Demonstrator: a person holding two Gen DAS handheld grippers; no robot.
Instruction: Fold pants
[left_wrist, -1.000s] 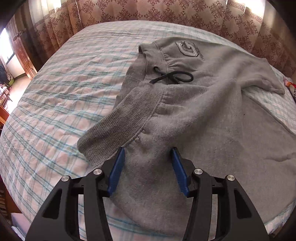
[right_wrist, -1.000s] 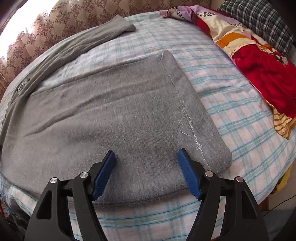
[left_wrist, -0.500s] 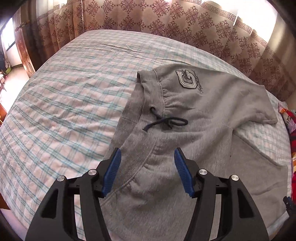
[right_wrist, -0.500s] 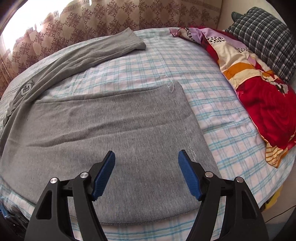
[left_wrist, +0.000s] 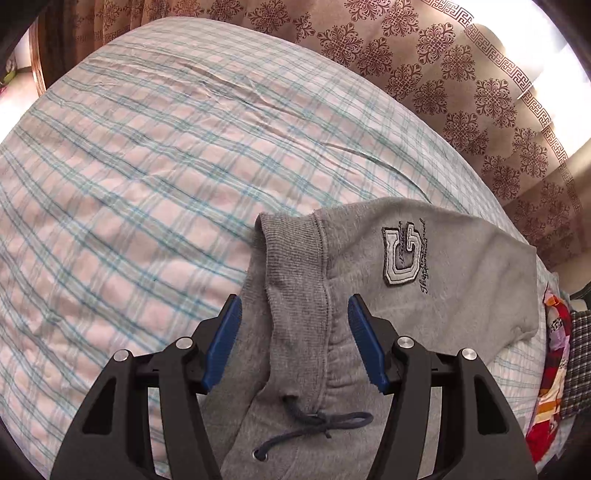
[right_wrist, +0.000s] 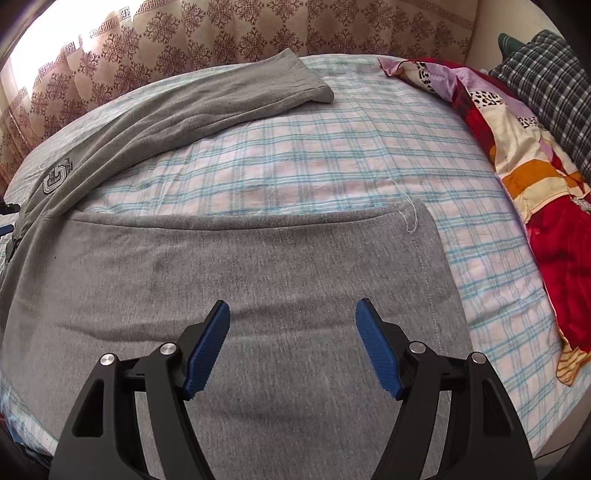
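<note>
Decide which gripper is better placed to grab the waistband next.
Left. The open left gripper straddles the waistband; the open right gripper sits over a pant leg, away from it.

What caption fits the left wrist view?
Open left gripper straddles the grey pants at the waistband on a plaid bed.

Bed (left_wrist: 140, 177) under pink, white, teal plaid sheet, lightly creased. Brown curtains (right_wrist: 229, 33) with floral medallions, Greek-key border behind; daylight glows through at upper corners. Red-orange patterned quilt (right_wrist: 532, 177), dark checked pillow (right_wrist: 554, 70) at bed's right side.
</note>
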